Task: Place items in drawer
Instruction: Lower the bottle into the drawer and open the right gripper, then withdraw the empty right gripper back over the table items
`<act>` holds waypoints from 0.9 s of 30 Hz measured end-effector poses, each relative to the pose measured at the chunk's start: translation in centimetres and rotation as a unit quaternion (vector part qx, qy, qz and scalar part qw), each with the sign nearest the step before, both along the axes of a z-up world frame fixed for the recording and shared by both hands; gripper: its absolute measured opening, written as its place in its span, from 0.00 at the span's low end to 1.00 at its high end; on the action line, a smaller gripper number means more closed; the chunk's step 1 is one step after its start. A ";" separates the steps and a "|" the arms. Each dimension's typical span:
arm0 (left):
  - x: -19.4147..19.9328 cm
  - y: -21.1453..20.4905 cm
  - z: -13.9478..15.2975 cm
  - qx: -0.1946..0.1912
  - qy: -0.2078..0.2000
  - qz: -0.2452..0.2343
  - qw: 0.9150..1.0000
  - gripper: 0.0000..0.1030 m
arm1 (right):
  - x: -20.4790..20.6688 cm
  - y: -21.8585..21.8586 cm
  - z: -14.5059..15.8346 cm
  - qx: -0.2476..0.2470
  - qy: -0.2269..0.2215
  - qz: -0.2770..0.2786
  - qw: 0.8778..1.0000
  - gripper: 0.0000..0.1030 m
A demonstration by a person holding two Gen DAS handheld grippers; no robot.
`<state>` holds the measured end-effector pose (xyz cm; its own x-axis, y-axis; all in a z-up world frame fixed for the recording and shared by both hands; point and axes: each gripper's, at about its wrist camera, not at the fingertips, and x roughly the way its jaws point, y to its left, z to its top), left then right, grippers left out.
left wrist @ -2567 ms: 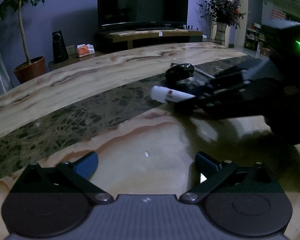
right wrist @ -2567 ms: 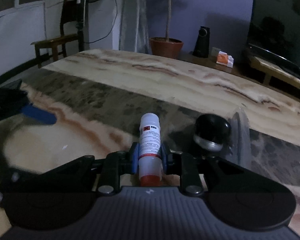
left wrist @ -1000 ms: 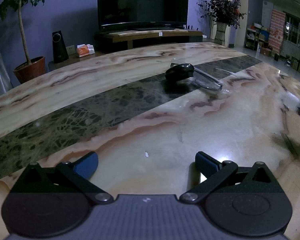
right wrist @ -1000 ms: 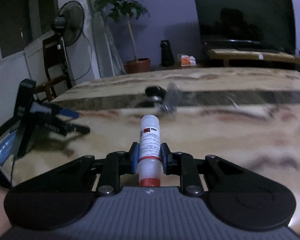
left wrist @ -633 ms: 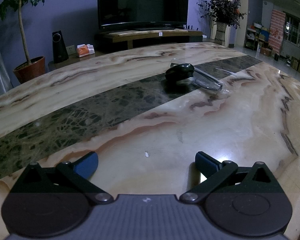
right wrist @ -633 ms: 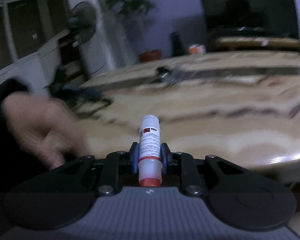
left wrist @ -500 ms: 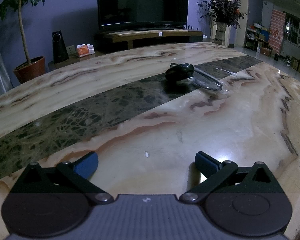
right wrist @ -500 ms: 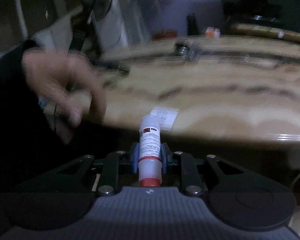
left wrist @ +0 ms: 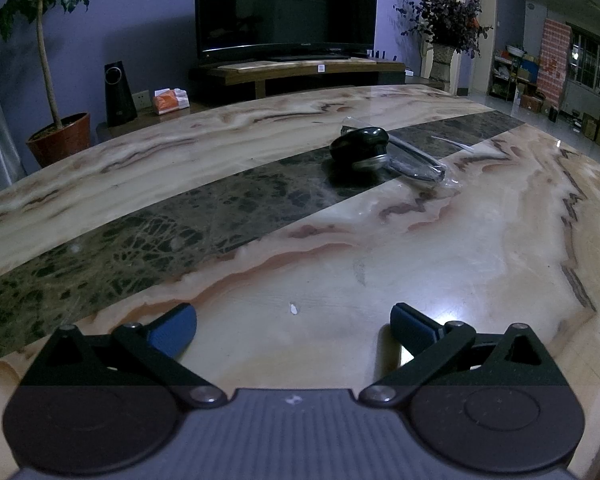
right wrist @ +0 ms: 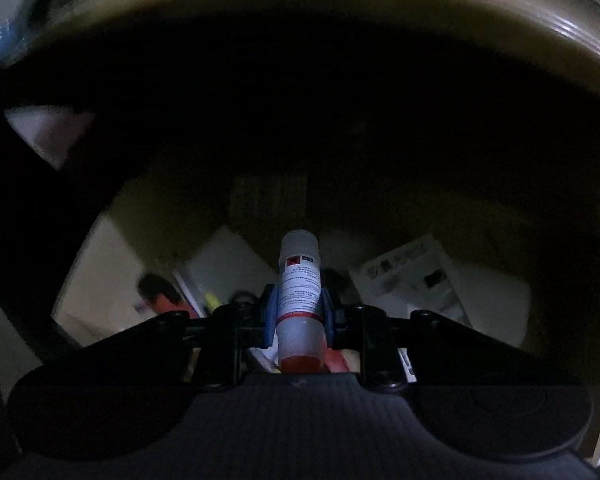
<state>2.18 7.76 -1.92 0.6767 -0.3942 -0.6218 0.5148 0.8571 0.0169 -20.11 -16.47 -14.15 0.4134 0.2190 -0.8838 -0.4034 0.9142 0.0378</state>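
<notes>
The right gripper pinches the small white bottle between its pads, above the dim drawer; the left gripper is spread over the surface

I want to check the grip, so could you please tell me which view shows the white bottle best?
The right wrist view: the bottle stands centred and sharp, clamped between the right hand-held gripper's blue pads, label facing the camera. The left wrist view shows none of it, only the table.
</notes>
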 end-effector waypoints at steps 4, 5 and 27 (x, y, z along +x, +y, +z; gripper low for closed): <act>0.0 0.0 0.0 0.000 0.000 0.000 1.000 1.00 | 0.9 1.1 -1.6 -0.018 0.016 0.014 1.000 0.25; 0.0 0.0 0.0 0.000 0.000 0.000 1.000 1.00 | 1.0 1.3 -1.8 -0.019 0.021 0.015 0.999 0.25; 0.0 0.0 0.0 0.000 0.000 0.000 1.000 1.00 | 0.9 -0.8 0.6 0.012 0.018 -0.023 1.000 0.25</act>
